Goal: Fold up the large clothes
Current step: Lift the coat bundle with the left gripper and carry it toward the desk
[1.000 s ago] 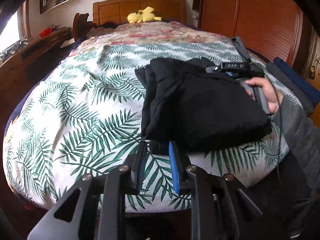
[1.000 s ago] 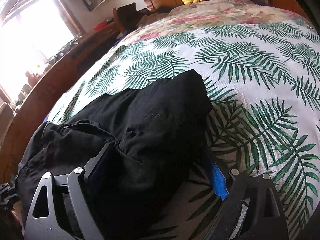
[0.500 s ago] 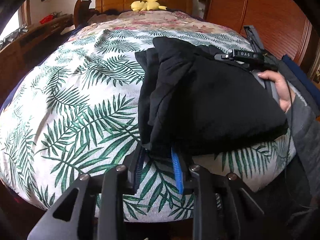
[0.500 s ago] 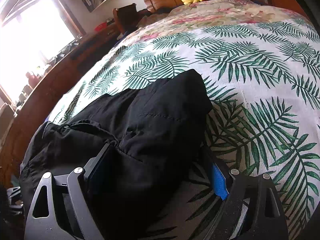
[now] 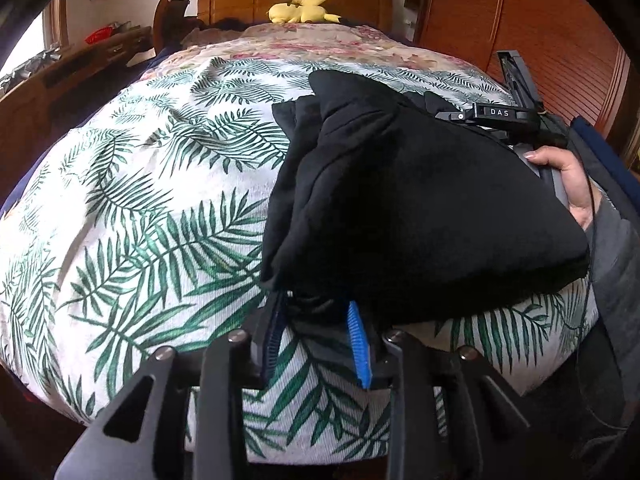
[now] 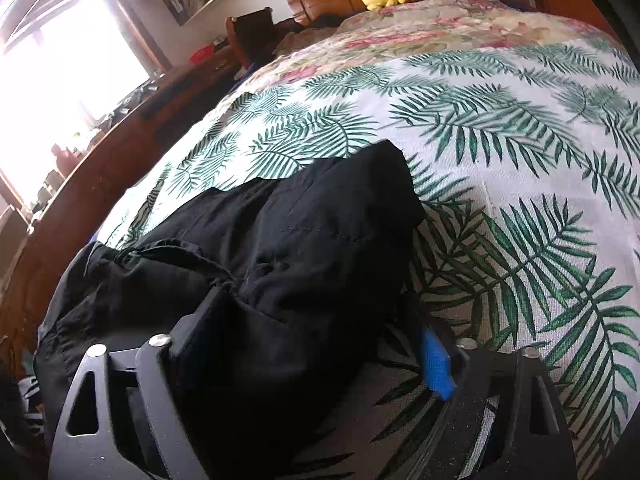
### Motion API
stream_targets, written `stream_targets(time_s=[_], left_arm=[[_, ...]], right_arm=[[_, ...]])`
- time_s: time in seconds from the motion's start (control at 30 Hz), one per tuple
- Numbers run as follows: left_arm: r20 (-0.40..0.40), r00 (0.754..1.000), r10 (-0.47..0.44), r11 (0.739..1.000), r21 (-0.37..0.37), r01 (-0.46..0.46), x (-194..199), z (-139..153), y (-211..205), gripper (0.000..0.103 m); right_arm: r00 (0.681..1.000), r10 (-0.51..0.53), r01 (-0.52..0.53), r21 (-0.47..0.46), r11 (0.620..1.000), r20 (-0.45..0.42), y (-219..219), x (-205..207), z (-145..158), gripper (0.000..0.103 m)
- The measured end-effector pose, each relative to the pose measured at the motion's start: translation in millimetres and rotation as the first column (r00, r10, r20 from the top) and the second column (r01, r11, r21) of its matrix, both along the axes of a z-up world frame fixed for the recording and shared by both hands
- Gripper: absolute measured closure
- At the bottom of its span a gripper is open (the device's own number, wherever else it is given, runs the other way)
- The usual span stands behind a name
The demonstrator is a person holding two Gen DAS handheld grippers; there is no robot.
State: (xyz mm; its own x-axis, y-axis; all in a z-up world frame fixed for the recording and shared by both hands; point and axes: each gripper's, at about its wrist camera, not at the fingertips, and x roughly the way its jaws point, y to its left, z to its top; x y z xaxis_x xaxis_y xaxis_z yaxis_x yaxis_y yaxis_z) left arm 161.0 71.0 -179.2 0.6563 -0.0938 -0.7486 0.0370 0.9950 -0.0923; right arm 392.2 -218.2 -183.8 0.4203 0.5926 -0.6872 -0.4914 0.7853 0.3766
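- The black garment [image 5: 420, 208] is a thick, soft bundle, already folded into several layers. It lies on the leaf-print bedspread [image 5: 140, 200] near the foot of the bed, well apart from the yellow plush toy [image 5: 302, 8] at the headboard.
- By its look it should be limp and fairly light for its bulk. It will likely sag and slide open if lifted by one layer, so it is best taken at the folded edges, through all layers at once.
- The left tool [image 5: 316, 332] is narrowly parted, its fingers straddling the bundle's near lower corner. Fabric sits between them and hides the tips; the squeeze looks partial at best.
- The right tool [image 6: 304, 344] is spread wide around a thick fold on the opposite side of the bundle from the left tool. Cloth fills the gap and drapes over the dark left finger, while the blue pad [image 6: 436, 364] shows at the cloth's edge. Whether it presses firmly I cannot tell.
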Motion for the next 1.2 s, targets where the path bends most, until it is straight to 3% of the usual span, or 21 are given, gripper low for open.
stream_targets(time_s=[0.13, 0.27, 0.33, 0.5, 0.7, 1.03, 1.2], left_arm=[[0.031, 0.999, -0.015, 1.000, -0.021, 0.015, -5, 2, -1, 0.095], [0.122, 0.992, 0.014, 1.000, -0.025, -0.011, -16, 18, 6, 0.098], [0.154, 0.988, 0.025, 0.999, -0.043, -0.018, -21, 26, 13, 0.099], [0.209, 0.977, 0.044, 0.998, -0.051, -0.035, -32, 46, 43, 0.100], [0.265, 0.958, 0.109, 0.994, -0.047, -0.100, -53, 64, 100, 0.100], [0.261, 0.932, 0.251, 0.968, -0.070, -0.241, -84, 58, 198, 0.100], [0.248, 0.921, 0.300, 0.953, -0.029, -0.303, -102, 53, 238, 0.100]], right_arm=[[1.000, 0.015, -0.015, 0.019, 1.000, 0.006, 1, -1, 6, 0.056], [0.999, 0.005, -0.006, 0.025, 1.000, 0.045, 0, -8, 23, 0.078], [0.997, -0.003, -0.001, 0.043, 0.999, 0.073, 1, -15, 36, 0.082], [0.988, 0.019, -0.018, -0.003, 1.000, 0.156, 26, -35, 71, 0.085], [0.972, 0.080, -0.066, -0.068, 0.995, 0.221, 94, -53, 101, 0.086], [0.952, 0.208, -0.187, -0.114, 0.976, 0.226, 218, -62, 107, 0.086], [0.940, 0.263, -0.238, -0.134, 0.962, 0.220, 271, -72, 106, 0.087]])
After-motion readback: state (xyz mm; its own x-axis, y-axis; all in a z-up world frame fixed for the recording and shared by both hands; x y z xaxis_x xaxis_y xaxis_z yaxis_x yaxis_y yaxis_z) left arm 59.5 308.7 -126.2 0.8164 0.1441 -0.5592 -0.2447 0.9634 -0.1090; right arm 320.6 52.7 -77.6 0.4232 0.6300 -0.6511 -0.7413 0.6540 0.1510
